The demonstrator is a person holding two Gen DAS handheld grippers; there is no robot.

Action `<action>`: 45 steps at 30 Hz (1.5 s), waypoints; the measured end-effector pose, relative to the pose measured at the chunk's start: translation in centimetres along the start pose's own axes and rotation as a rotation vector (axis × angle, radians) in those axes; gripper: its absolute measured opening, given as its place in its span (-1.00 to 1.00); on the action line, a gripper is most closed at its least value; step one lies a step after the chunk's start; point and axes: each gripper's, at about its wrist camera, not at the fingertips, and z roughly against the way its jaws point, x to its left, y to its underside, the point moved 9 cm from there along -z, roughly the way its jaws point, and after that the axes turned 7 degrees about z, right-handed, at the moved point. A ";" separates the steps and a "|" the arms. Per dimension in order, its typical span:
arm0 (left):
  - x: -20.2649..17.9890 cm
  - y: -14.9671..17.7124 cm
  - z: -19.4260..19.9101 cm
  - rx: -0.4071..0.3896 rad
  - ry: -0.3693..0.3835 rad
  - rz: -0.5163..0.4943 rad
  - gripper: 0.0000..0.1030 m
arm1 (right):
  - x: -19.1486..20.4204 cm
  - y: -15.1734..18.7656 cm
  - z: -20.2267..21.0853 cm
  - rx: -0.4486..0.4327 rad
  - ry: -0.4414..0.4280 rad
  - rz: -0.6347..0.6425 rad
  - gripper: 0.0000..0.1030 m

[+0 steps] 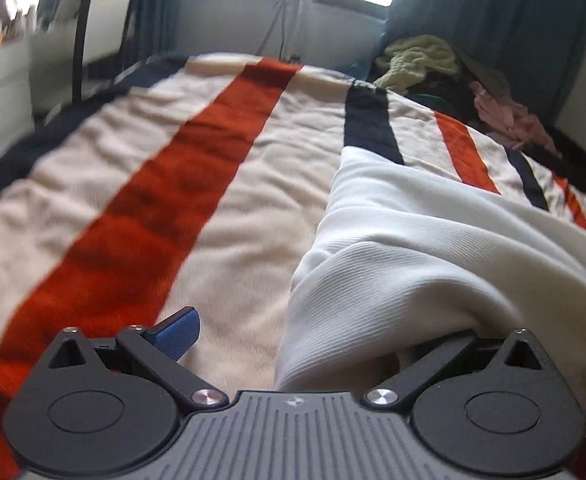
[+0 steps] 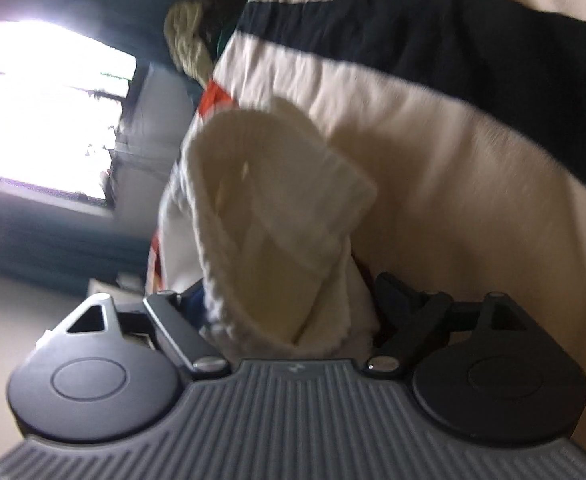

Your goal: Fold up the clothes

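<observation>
White cloth, a ribbed garment (image 1: 433, 248), lies on the bed over a striped blanket (image 1: 197, 184) with cream, red and dark bands. In the left wrist view the garment fills the right half of the picture and runs from the near edge away to the far right, so its long axis goes roughly away from the camera along the stripes. The left tongs (image 1: 293, 340) stand wide: the blue pad of one finger (image 1: 177, 334) is free over the blanket on the left side, and the other finger is hidden under a fold of the garment on the right. The pads do not press together on the cloth, so nothing is pinched there.

The right wrist view is rolled on its side. A folded part of the white garment (image 2: 277, 216) stands directly ahead, between the arms of the right tongs (image 2: 289, 312), which are spread wide. Cloth sits in the gap, but the fingers are mostly covered and no squeeze is seen.

Both tongs are at the near end of the garment, and the rest of it stretches away from them. The next move probably needs a new grip on a near edge or corner. A pile of other clothes (image 1: 445, 76) waits at the far right corner of the bed, well apart.
</observation>
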 end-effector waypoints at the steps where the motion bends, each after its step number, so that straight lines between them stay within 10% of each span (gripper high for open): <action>1: 0.2 0.0 0.0 0.009 0.007 0.017 1.00 | 0.2 0.3 -0.5 0.011 0.011 0.029 0.72; 10: 1.1 -0.9 -1.2 0.048 0.030 0.085 1.00 | 2.5 0.6 -1.8 -0.009 -0.086 0.133 0.68; 12: 0.9 -0.9 -1.3 0.062 0.043 0.083 1.00 | 3.0 0.7 -1.7 -0.015 -0.058 0.197 0.04; 17: 0.1 -0.1 -0.6 0.129 0.105 0.064 0.99 | 2.8 0.5 -1.1 -0.037 0.015 0.215 -0.31; 25: 0.2 -0.9 4.8 0.104 0.421 0.252 0.99 | 2.6 -0.8 0.4 -0.112 0.007 0.169 -0.36; 45: -1.0 -1.4 -5.7 0.308 0.440 0.421 0.99 | 1.9 -0.1 0.3 -0.108 0.029 0.146 -0.34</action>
